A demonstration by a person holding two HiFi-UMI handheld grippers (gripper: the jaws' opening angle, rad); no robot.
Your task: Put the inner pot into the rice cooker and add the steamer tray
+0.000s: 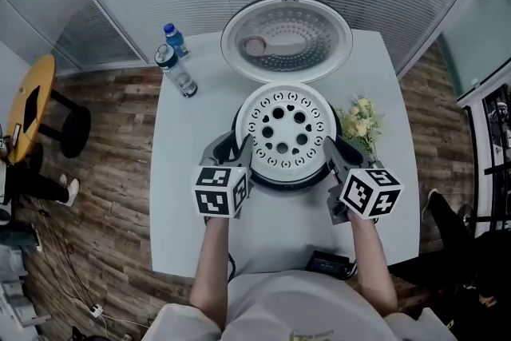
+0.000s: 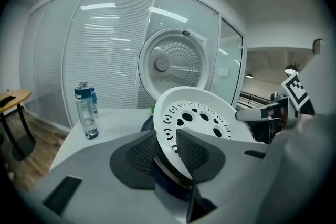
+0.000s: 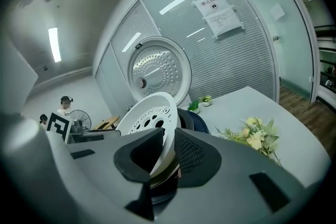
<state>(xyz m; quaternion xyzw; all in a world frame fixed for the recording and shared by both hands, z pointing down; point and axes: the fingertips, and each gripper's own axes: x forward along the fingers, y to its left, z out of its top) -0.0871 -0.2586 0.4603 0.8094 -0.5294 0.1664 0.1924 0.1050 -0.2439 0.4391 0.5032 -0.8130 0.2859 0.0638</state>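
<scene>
two grippers straddle the steamer tray (image 1: 286, 128), one on each side of its near rim. left gripper (image 1: 239, 148): in the left gripper view (image 2: 167, 136) the jaws stand apart with the tray's white rim between them, and a dark gap shows beside the rim, so it is not clamped. right gripper (image 1: 335, 149): in the right gripper view (image 3: 168, 139) the rim also runs between the pads, jaws slightly apart, pads looking just off it.

the tray, white with round holes, sits over the mouth of the rice cooker (image 1: 283, 182). a thin metal rim shows under it, the inner pot (image 2: 169, 170) by the look, inside the dark cooker body. the lid (image 1: 286, 38) stands thrown back behind, its dimpled inner face to the camera.

the cooker is mid-table (image 1: 184, 212), toward the far edge. flowers (image 1: 361, 122) lie just beside the cooker toward the right edge. two bottles stand at the far left corner: clear bottle (image 1: 177, 69) nearer, blue-capped bottle (image 1: 174, 40) behind it. a small black box (image 1: 329, 263) lies at the near edge.
</scene>
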